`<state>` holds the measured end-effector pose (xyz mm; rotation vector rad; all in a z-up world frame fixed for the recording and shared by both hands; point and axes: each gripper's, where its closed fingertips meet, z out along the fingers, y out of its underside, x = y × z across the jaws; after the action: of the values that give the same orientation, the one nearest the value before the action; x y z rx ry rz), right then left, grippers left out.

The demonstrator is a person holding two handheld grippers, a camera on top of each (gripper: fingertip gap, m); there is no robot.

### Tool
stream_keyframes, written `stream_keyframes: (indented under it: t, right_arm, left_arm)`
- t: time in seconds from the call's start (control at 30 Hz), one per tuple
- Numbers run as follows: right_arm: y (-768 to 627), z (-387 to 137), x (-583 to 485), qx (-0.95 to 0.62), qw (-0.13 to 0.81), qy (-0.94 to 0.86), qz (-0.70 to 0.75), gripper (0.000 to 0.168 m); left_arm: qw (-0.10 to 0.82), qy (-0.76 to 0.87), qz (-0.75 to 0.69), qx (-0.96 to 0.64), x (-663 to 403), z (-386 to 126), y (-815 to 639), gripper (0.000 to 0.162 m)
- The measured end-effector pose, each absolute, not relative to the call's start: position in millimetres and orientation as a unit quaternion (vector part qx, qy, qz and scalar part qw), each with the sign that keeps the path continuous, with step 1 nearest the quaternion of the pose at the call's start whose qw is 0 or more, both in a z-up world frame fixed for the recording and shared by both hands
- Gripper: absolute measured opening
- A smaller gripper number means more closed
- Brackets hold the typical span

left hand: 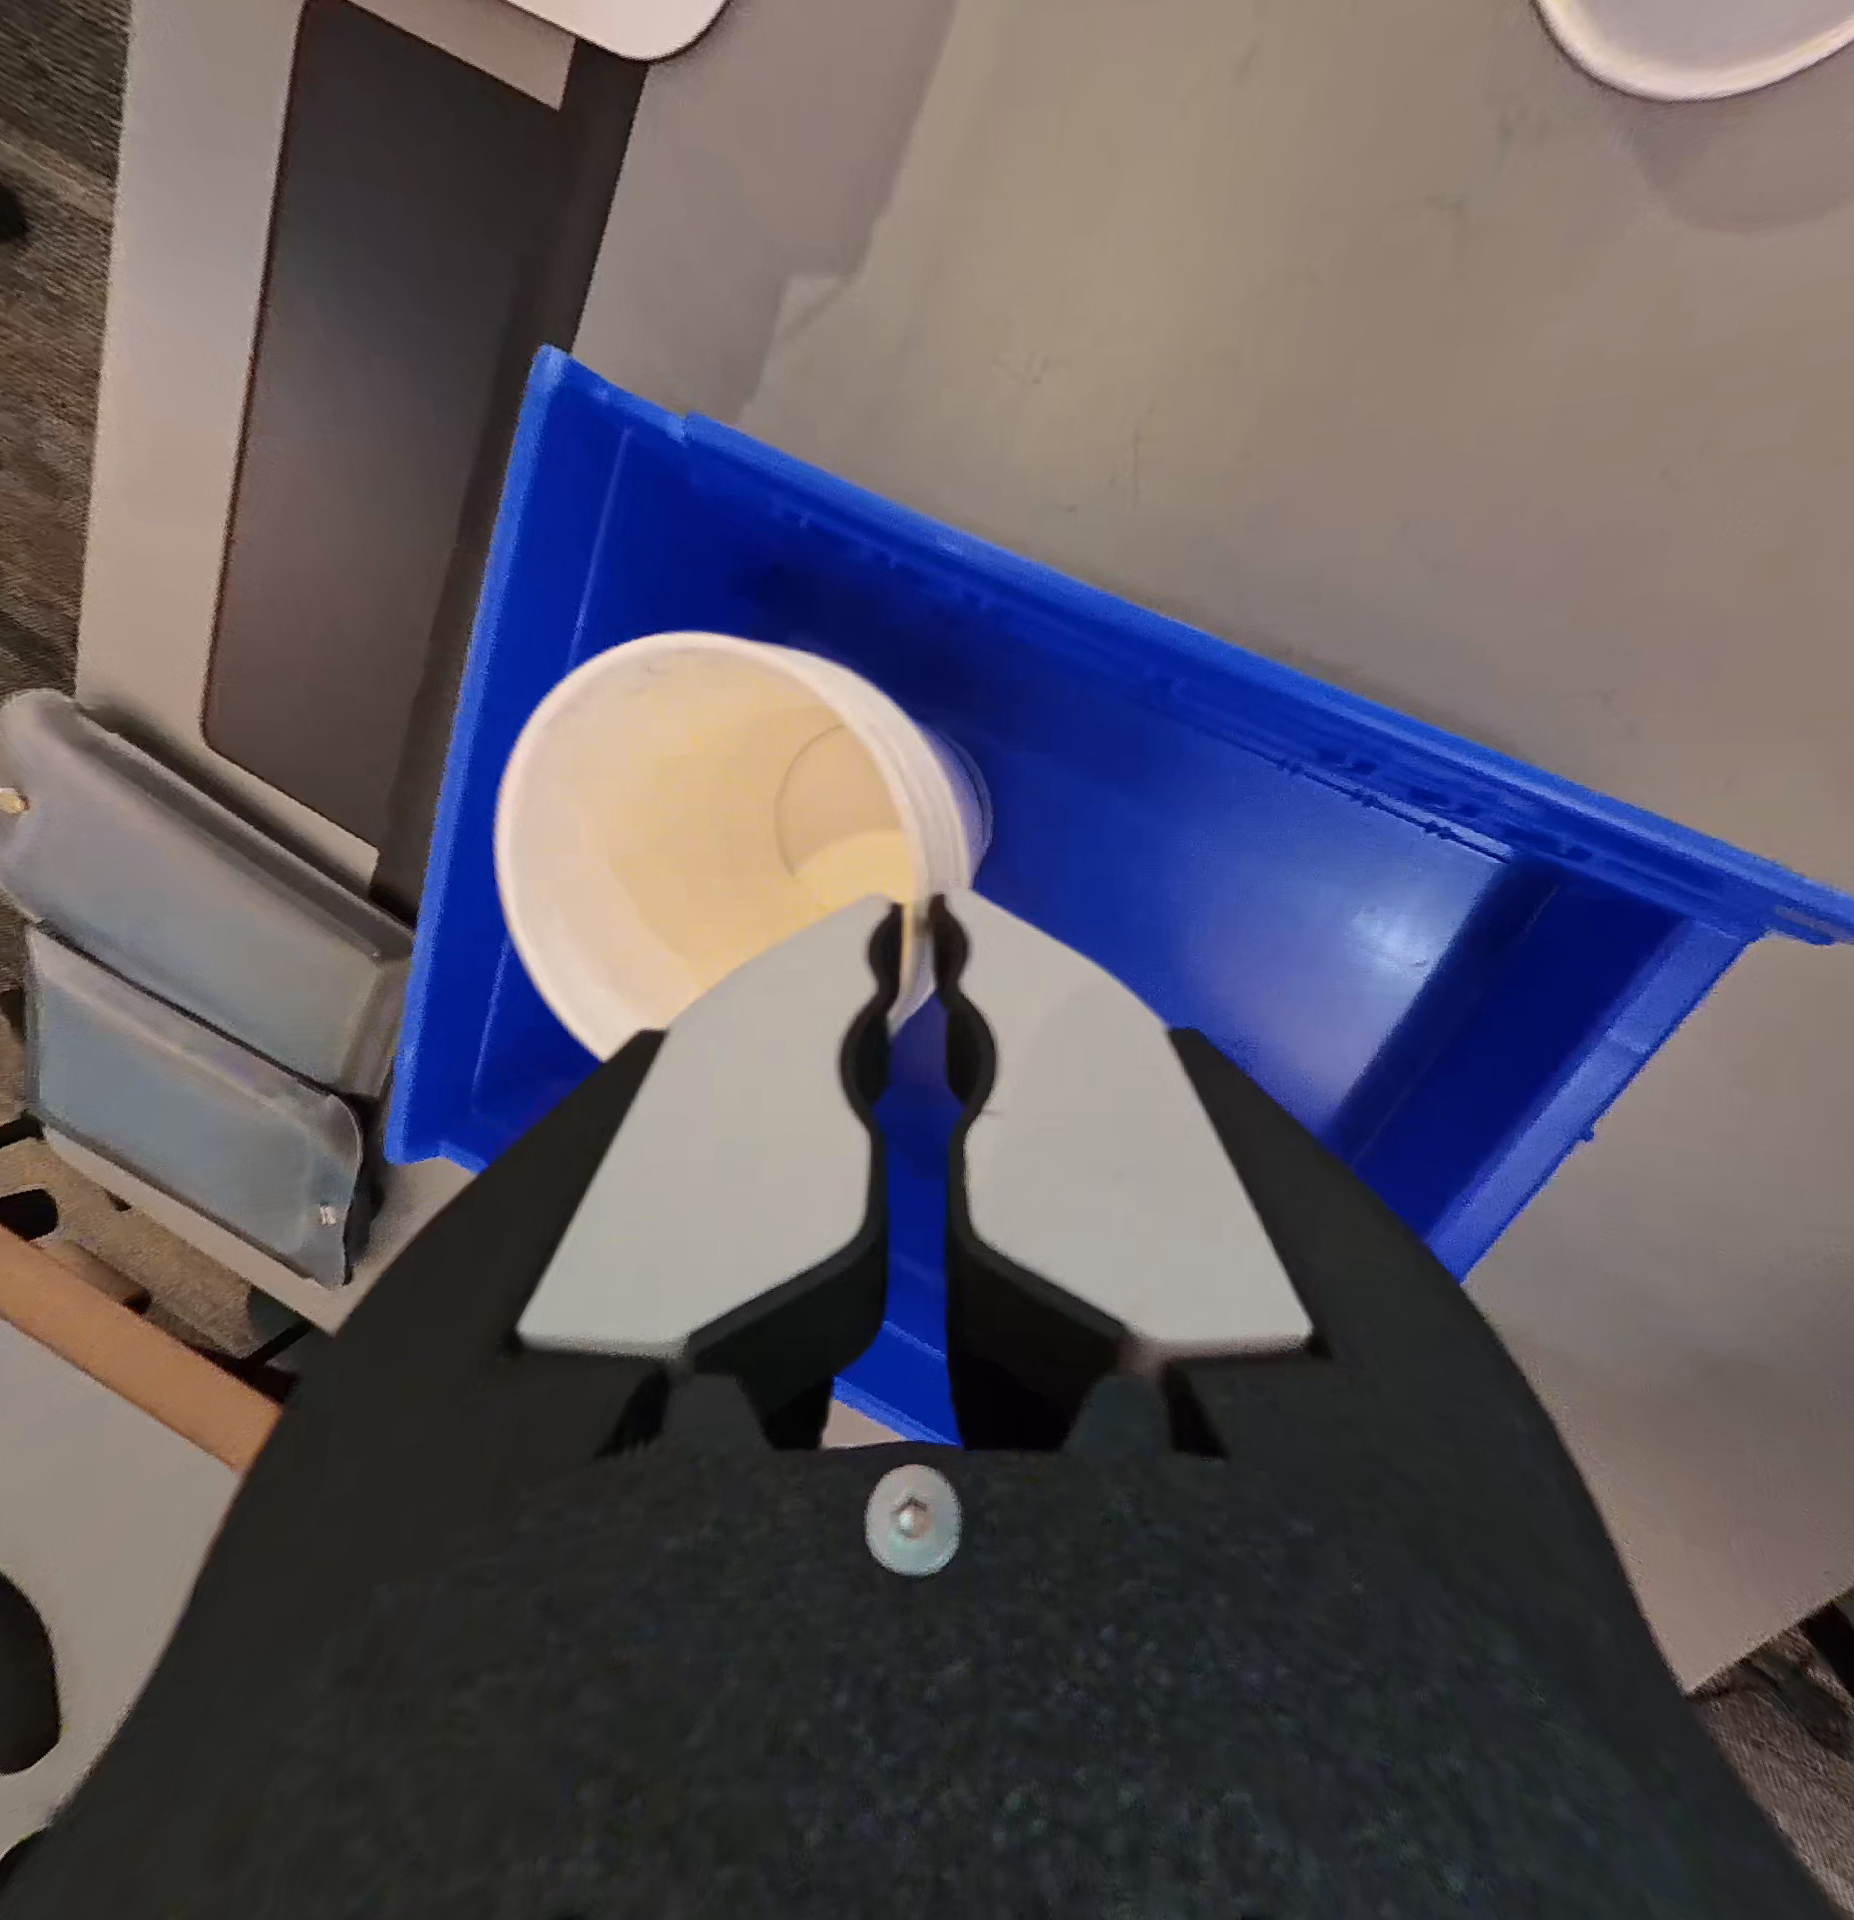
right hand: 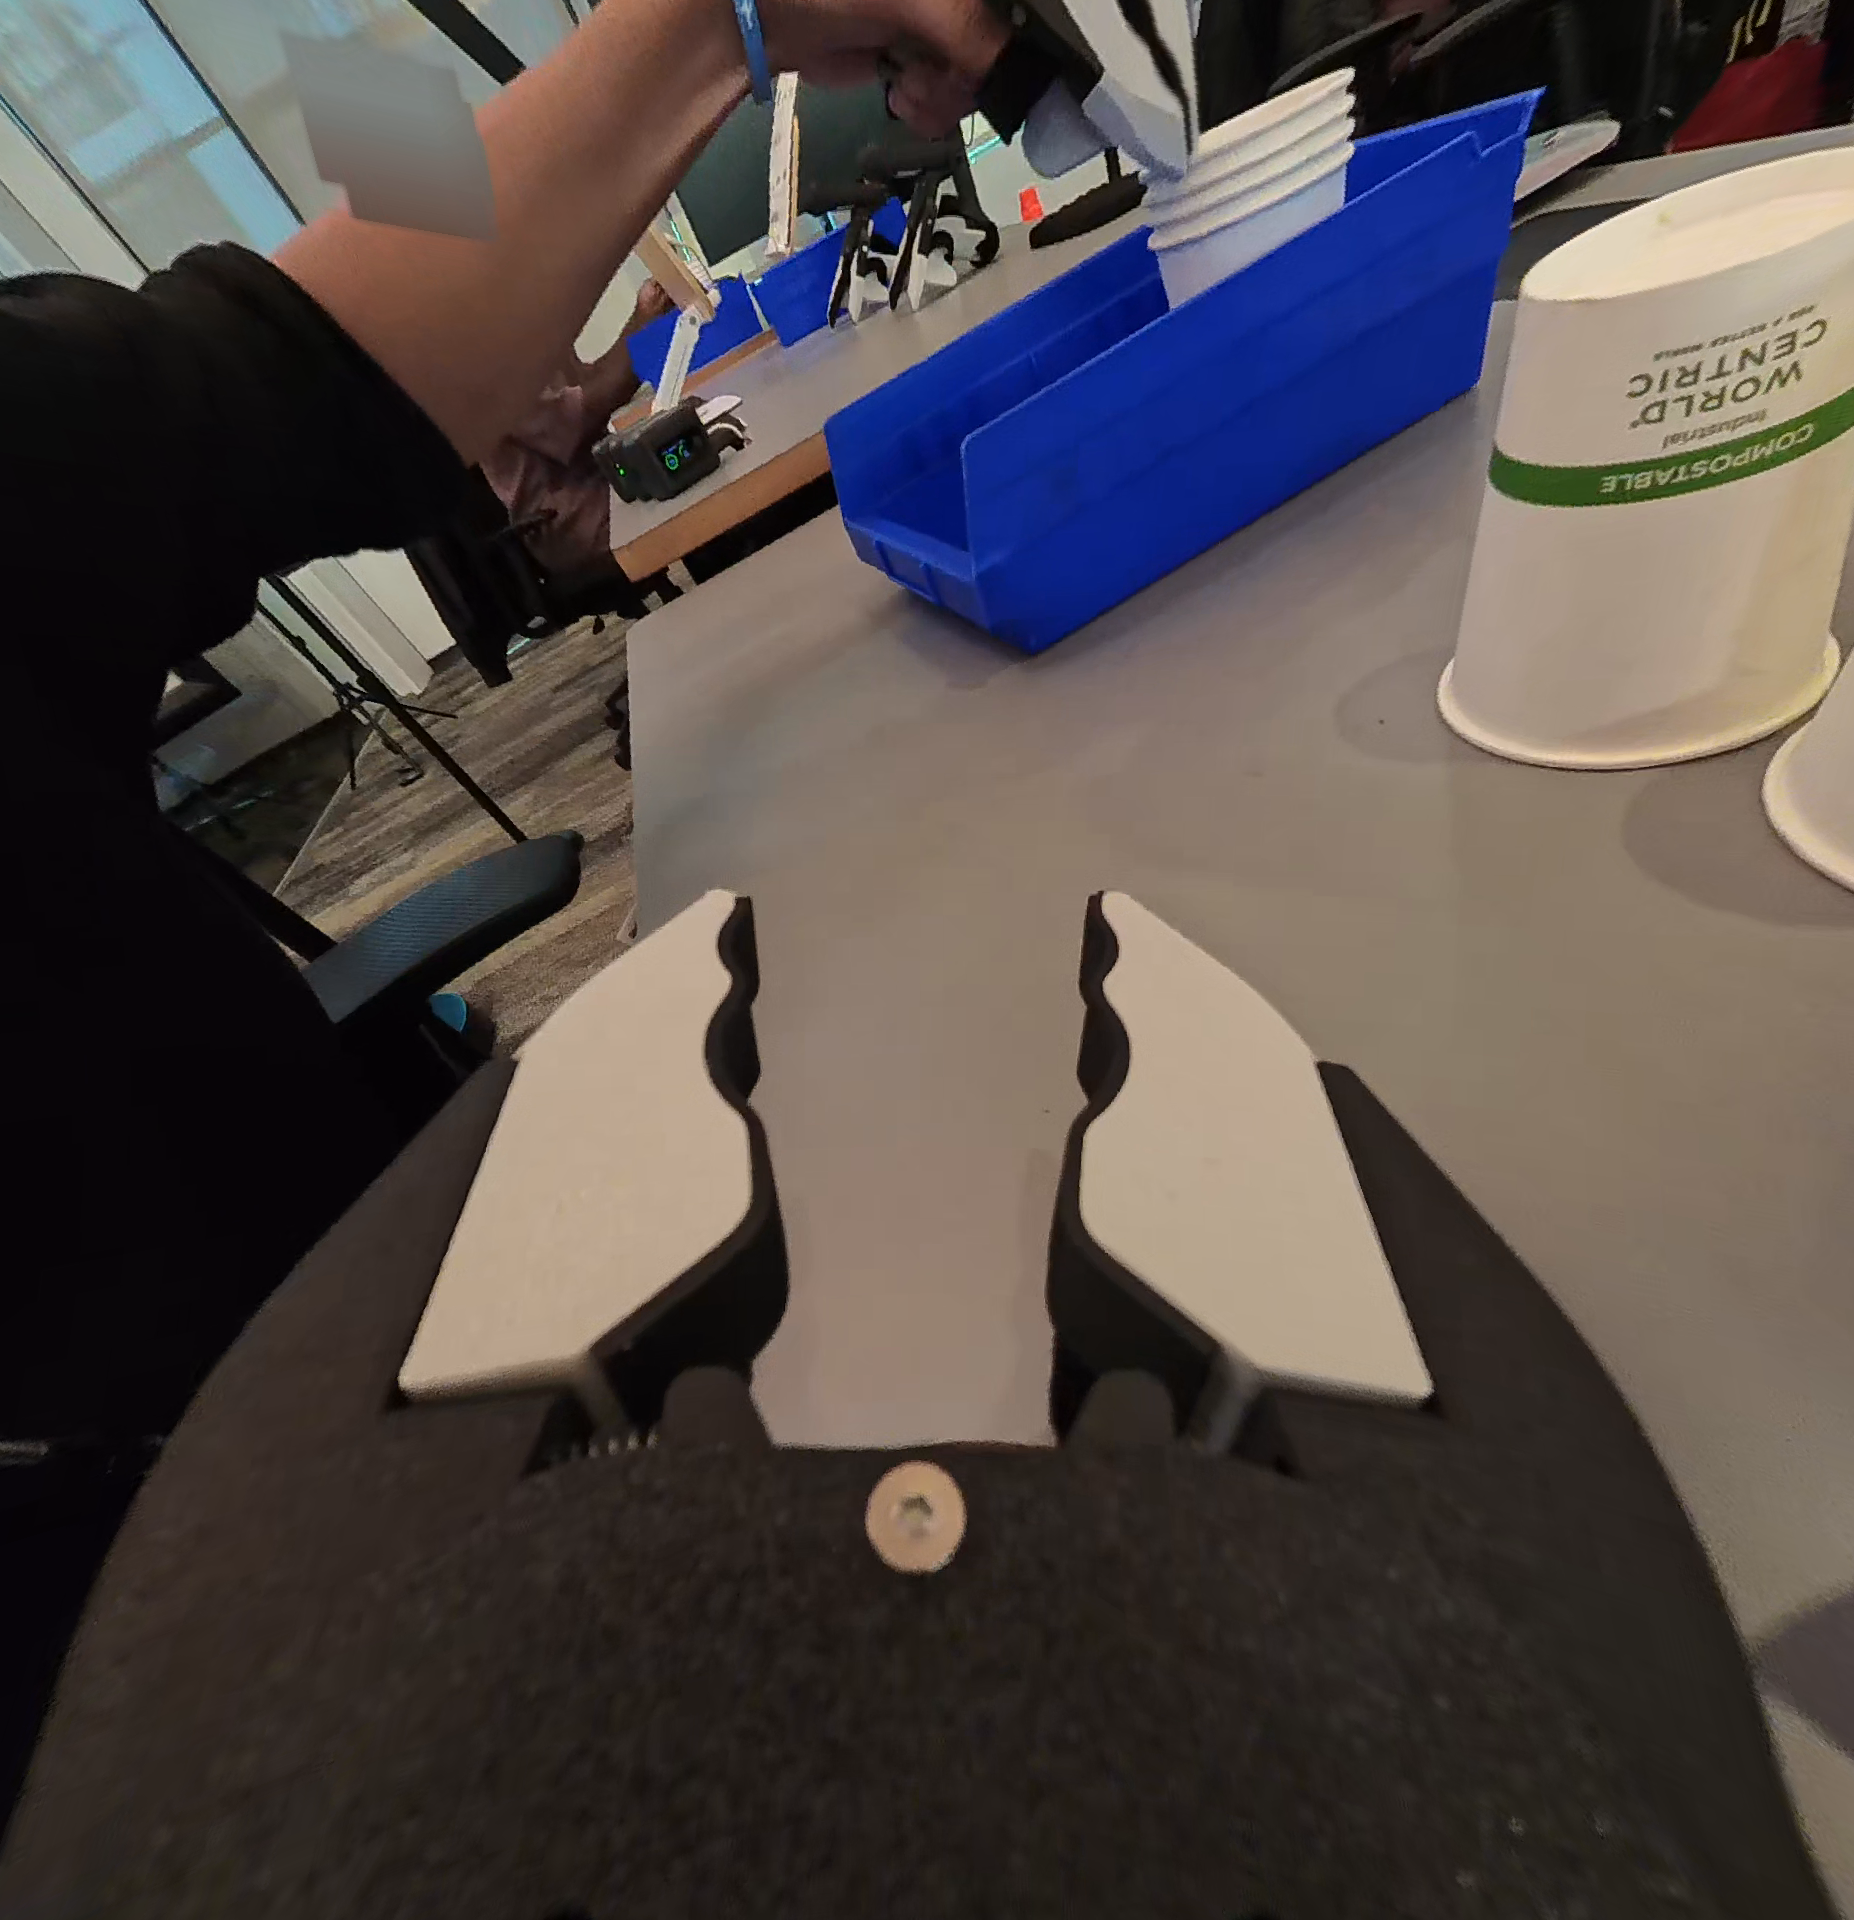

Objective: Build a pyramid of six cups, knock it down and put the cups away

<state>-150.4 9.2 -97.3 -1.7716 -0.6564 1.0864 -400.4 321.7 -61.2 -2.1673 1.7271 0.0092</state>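
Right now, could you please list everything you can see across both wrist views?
Cup stack: one nested stack, white, in the bin's far end, pinched at the rim.
Bin: one, blue, on the table.
Upturned cups: two, white, one green-banded, on the table right of the bin.
Table: one, grey.
Left gripper: shut on the stack's rim.
Right gripper: open, above bare table.

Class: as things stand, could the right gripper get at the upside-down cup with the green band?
Probably yes. The right gripper is open and empty, and only bare table lies between it and the cup, which stands ahead to its right.
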Motion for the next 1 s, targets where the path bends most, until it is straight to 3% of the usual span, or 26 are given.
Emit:
stream_keyframes:
  t: [0.57, 0.83, 1.0]
  right_arm:
    - [12.7, -104.0, -152.0, -0.727, 0.442, -0.270, 0.450, 0.057]
    - [36.1, -101.3, -142.8, -0.721, 0.474, -0.219, 0.456, 0.067]
    - [75.2, -76.3, -143.9, -0.694, 0.530, -0.177, 0.455, 0.088]
  left_arm:
    - [0.221, 0.573, -0.041, -0.788, -402.0, -38.3, 330.4, 0.003]
    - [0.365, 0.499, -0.090, -0.781, -398.0, 58.5, 328.0, 0.003]
    - [0.442, 0.460, -0.181, -0.748, -370.1, 122.0, 284.3, 0.002]
